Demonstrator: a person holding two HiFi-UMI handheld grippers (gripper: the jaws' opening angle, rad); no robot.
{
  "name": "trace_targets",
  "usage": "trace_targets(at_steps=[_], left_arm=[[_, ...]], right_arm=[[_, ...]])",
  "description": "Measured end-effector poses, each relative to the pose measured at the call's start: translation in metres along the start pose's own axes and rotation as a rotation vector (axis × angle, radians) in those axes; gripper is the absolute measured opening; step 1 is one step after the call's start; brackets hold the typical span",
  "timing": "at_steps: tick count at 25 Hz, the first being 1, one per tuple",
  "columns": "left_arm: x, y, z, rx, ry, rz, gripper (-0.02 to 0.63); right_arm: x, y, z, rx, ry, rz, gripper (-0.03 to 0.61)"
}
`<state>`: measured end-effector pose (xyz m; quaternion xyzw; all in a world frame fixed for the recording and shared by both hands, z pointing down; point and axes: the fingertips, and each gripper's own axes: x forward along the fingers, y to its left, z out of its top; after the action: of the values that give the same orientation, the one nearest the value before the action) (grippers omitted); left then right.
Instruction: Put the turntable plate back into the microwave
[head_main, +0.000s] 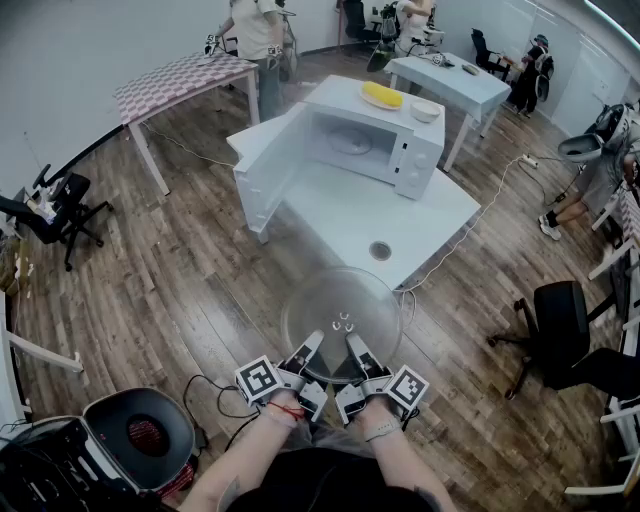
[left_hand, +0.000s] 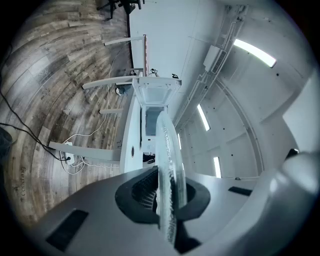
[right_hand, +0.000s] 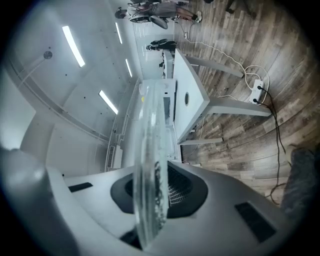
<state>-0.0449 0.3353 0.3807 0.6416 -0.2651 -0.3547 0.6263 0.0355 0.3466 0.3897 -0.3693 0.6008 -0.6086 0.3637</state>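
A clear glass turntable plate (head_main: 343, 318) hangs level over the floor in front of the white table (head_main: 340, 215). My left gripper (head_main: 311, 352) is shut on its near rim, and my right gripper (head_main: 357, 353) is shut on the rim just beside it. Both gripper views show the plate edge-on (left_hand: 168, 165) (right_hand: 149, 170) clamped between the jaws. The white microwave (head_main: 375, 137) stands on the table ahead, its door (head_main: 268, 172) swung open to the left and its cavity showing.
A banana (head_main: 381, 95) and a white bowl (head_main: 425, 110) lie on top of the microwave. A black air fryer (head_main: 138, 437) sits at lower left, an office chair (head_main: 572, 340) at right. Cables (head_main: 470, 225) run across the wood floor. People stand at the far tables.
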Motion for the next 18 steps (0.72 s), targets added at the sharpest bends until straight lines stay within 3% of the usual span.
trace_targets(at_steps=[8,12,18], left_arm=[[-0.002,0.001,-0.004,0.007,-0.008,0.005,0.031],[-0.010,0.016,-0.006,0.015,-0.016,0.066,0.031],[-0.010,0.008,-0.008,0.033,-0.028,0.037,0.031]], right_arm=[[-0.004,-0.002,0.000,0.008,0.009,0.001,0.052],[-0.007,-0.004,-0.001,0.021,0.016,0.001,0.052],[-0.009,-0.007,-0.003,0.031,0.034,0.012,0.052]])
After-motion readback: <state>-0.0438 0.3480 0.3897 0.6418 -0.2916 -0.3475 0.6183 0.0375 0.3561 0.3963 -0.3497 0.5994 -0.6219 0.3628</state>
